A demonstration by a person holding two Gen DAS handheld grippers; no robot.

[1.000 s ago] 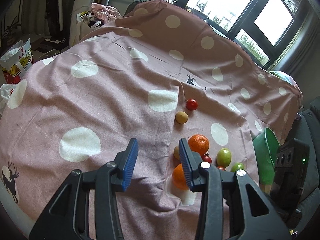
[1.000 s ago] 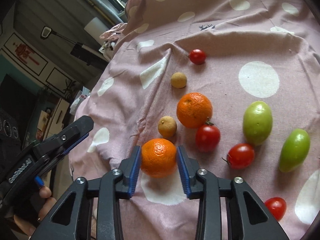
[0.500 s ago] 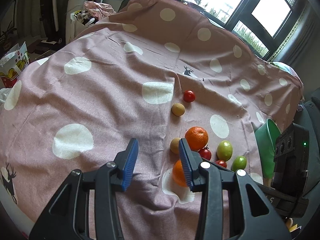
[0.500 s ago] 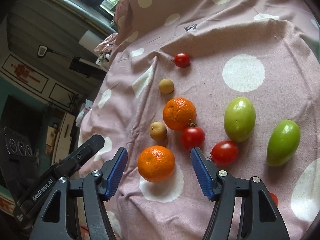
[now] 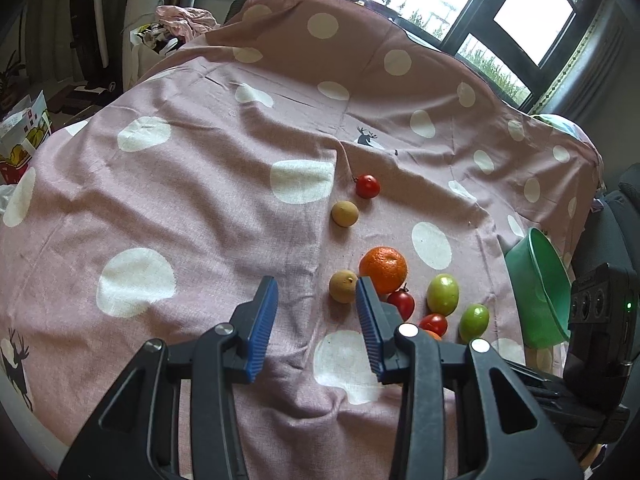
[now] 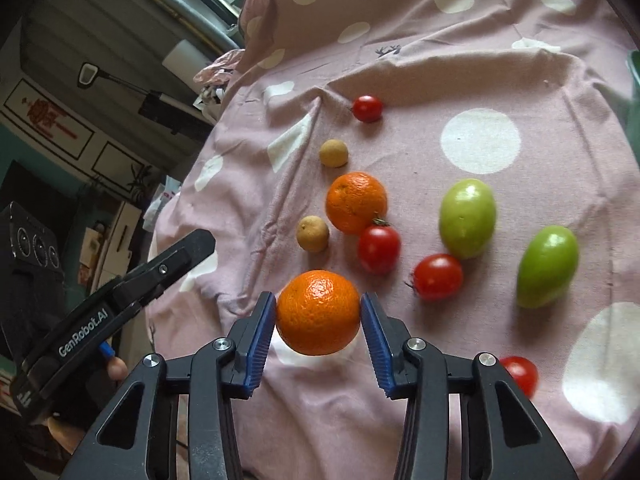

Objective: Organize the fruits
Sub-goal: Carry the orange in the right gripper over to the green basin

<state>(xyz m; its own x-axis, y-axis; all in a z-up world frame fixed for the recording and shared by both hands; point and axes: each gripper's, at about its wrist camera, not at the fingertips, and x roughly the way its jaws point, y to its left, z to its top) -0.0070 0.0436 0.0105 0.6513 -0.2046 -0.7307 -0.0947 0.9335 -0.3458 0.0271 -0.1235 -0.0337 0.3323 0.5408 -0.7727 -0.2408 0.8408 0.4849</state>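
Risk of slip: the round orange mandarin [image 6: 318, 312] could be squeezed out and rolled across the soft pink dotted cloth [image 6: 460, 60] if the closing is off-centre, a smooth round skin giving little hold.
Risk of knock: the small red cherry tomato [image 6: 378, 249] and the tan round longan [image 6: 312, 233] lie near and could be nudged.
Right tool [image 6: 318, 330]: jaws have just been closing; the mandarin is framed between the blue pads, which appear to touch its sides.
Left tool [image 5: 316, 322]: narrowly parted, nothing held, hovering over bare cloth.
Green plastic bowl [image 5: 540, 280]: seen at the cloth's edge, a likely destination.

Daylit dark-framed windows [image 5: 472, 8] behind a pink polka-dot cloth [image 5: 180, 208]; framed pictures [image 6: 52, 120] on a teal wall
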